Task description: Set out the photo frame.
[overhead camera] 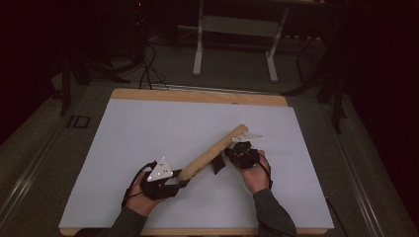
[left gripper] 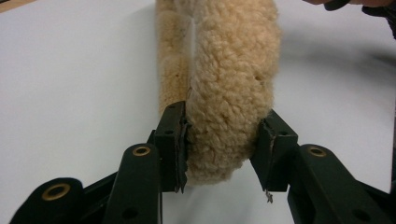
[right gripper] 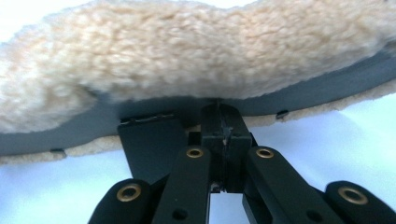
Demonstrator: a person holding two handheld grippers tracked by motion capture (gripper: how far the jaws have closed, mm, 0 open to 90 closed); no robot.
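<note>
Long tan fleece sleeve (overhead camera: pixel 213 152) stretched diagonally over the white table cover (overhead camera: pixel 148 128), near end at the left gripper (overhead camera: pixel 170 186), far end running up past the right gripper (overhead camera: pixel 236 148). Left gripper held in the left hand (overhead camera: pixel 141 200), grey plate on top, jaws about half apart and pressed against both sides of the sleeve's rounded end (left gripper: pixel 229 116); pile bulging out above the pads (left gripper: pixel 180 140); a second fold of the same fleece lying just beyond the left jaw. Right gripper in the right hand (overhead camera: pixel 257 177), jaws fully together (right gripper: pixel 224 135), pinched on the thin lower edge of the sleeve, where a grey inner lining (right gripper: pixel 299 100) shows beneath the woolly outer face (right gripper: pixel 196 56). A flat black flap (right gripper: pixel 152 144) hanging just beside the closed jaws, seen too as a dark tab (overhead camera: pixel 218 165) under the sleeve's middle. Sleeve lifted slightly between the two grippers, its far tip (overhead camera: pixel 240 129) resting toward the table's middle, beyond the right gripper.
</note>
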